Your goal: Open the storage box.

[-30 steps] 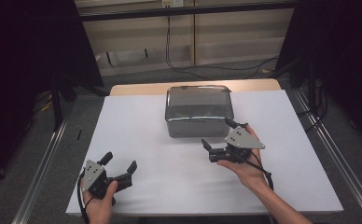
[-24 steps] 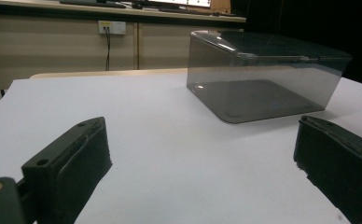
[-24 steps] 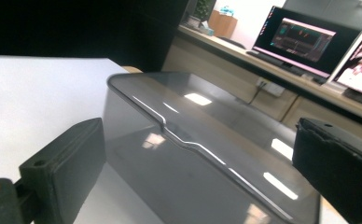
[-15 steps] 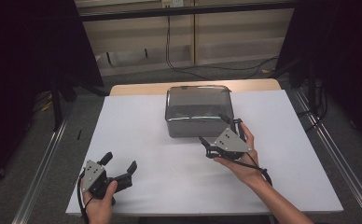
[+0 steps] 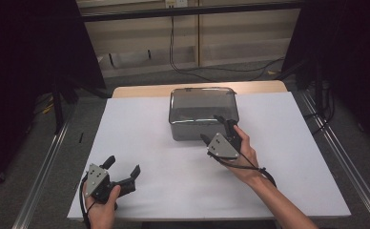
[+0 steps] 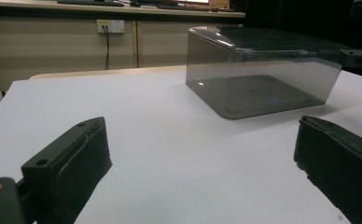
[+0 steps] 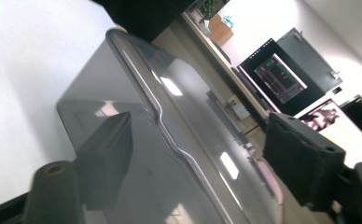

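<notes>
A smoky see-through plastic box (image 5: 202, 112) with a lid stands at the back middle of the white table (image 5: 149, 133). My right gripper (image 5: 212, 128) is at its front right corner. In the right gripper view one jaw lies along the box (image 7: 137, 116) wall and the other hangs over the lid. The right gripper (image 7: 202, 149) jaws have just been closing, with the box's edge between them, and a gap still shows at the pads. My left gripper (image 5: 122, 167) rests open near the front left of the table. Nothing is between the left gripper (image 6: 200, 135) jaws, and the box (image 6: 258, 79) is far ahead.
The table's wooden edge (image 5: 140, 90) shows behind the white sheet. Metal rails (image 5: 45, 162) run along both sides on the floor. Cables (image 5: 192, 69) lie behind the table. Dark curtains (image 5: 30, 57) flank the space. A lit monitor (image 7: 279, 72) appears far off.
My right gripper has moved left to the box's front right corner and its jaws have narrowed around the box edge. The left gripper has stayed put.
</notes>
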A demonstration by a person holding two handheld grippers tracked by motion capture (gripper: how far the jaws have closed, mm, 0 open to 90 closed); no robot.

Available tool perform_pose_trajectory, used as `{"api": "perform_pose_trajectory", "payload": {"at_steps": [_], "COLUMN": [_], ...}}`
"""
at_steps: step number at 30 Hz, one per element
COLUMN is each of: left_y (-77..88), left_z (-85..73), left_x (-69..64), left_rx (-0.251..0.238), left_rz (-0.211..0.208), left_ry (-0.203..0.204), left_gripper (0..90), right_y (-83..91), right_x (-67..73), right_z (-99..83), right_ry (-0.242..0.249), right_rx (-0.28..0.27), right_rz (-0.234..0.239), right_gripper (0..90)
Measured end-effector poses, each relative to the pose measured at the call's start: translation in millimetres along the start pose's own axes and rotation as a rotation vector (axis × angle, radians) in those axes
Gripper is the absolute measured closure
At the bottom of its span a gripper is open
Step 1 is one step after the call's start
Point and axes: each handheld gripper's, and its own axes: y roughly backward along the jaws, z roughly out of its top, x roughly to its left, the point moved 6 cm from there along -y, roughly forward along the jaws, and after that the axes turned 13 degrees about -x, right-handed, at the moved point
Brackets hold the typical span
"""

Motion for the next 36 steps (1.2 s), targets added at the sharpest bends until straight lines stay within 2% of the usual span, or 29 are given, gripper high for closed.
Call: {"api": "perform_pose_trajectory", "payload": {"at_steps": [1, 2, 4, 6, 7, 9, 10, 11, 12, 13, 14, 17, 18, 19, 20, 24, 33, 36], "left_y": [-0.2, -0.1, 0.3, 0.4, 0.5, 0.5, 0.6, 0.6, 0.7, 0.7, 1.0, 1.2, 1.5, 1.5, 1.4, 1.3, 1.3, 1.1], "left_z": [-0.2, -0.4, 0.3, 0.6, 0.6, 0.4, 0.3, 0.3, 0.1, 0.1, 0.4, 0.7, 0.6, 0.6, 0.5, 0.7, 0.4, 0.0], "left_x": [-0.6, -1.3, -1.6, -1.3, -0.9, -0.5, -0.2, -0.2, 0.0, 0.0, 0.4, 0.8, 0.9, 0.9, 0.8, 1.2, 1.7, 1.9], "left_rx": [0.002, 0.006, 0.001, 0.001, 0.001, 0.004, 0.005, 0.005, 0.008, 0.008, 0.005, 0.003, 0.004, 0.004, 0.004, 0.005, 0.007, 0.011], "left_rz": [-0.006, -0.01, -0.012, -0.01, -0.009, -0.009, -0.01, -0.01, -0.011, -0.011, -0.007, -0.006, -0.007, -0.007, -0.007, -0.004, -0.001, 0.002], "left_ry": [0.001, -0.002, -0.002, -0.004, -0.005, -0.007, -0.008, -0.008, -0.009, -0.009, -0.007, -0.006, -0.007, -0.007, -0.007, -0.004, -0.006, -0.003], "left_gripper": [3.3, 3.3, 3.3, 3.3, 3.3, 3.3, 3.3, 3.3, 3.3, 3.3, 3.3, 3.3, 3.3, 3.3, 3.3, 3.3, 3.3, 3.3], "right_y": [-0.9, -2.6, -3.6, -5.5, -5.5, -7.5, -8.6, -8.6, -10.0, -10.0, -11.7, -12.8, -13.5, -13.5, -14.7, -17.1, -22.2, -22.5], "right_x": [0.5, 1.2, 2.3, 4.1, 4.1, 4.1, 3.9, 3.9, 4.3, 4.3, 5.2, 6.4, 8.9, 8.9, 11.7, 14.8, 17.6, 19.2], "right_z": [-0.4, -0.1, -0.9, -3.0, -3.0, -4.8, -5.3, -5.3, -5.5, -5.5, -5.5, -5.4, -6.6, -6.6, -8.4, -12.1, -17.6, -18.5], "right_ry": [0.025, 0.087, 0.119, 0.185, 0.185, 0.23, 0.273, 0.273, 0.327, 0.327, 0.375, 0.397, 0.429, 0.429, 0.456, 0.486, 0.519, 0.534], "right_rx": [0.006, 0.014, 0.028, 0.046, 0.046, 0.06, 0.068, 0.068, 0.085, 0.085, 0.096, 0.102, 0.115, 0.115, 0.126, 0.147, 0.182, 0.187], "right_rz": [0.002, -0.001, 0.003, 0.016, 0.016, 0.025, 0.028, 0.028, 0.042, 0.042, 0.054, 0.061, 0.067, 0.067, 0.081, 0.088, 0.094, 0.095], "right_gripper": [25.7, 28.3, 29.3, 32.5, 32.5, 34.7, 38.6, 38.6, 41.9, 41.9, 45.0, 46.5, 48.2, 48.2, 51.1, 55.6, 66.9, 67.6]}}
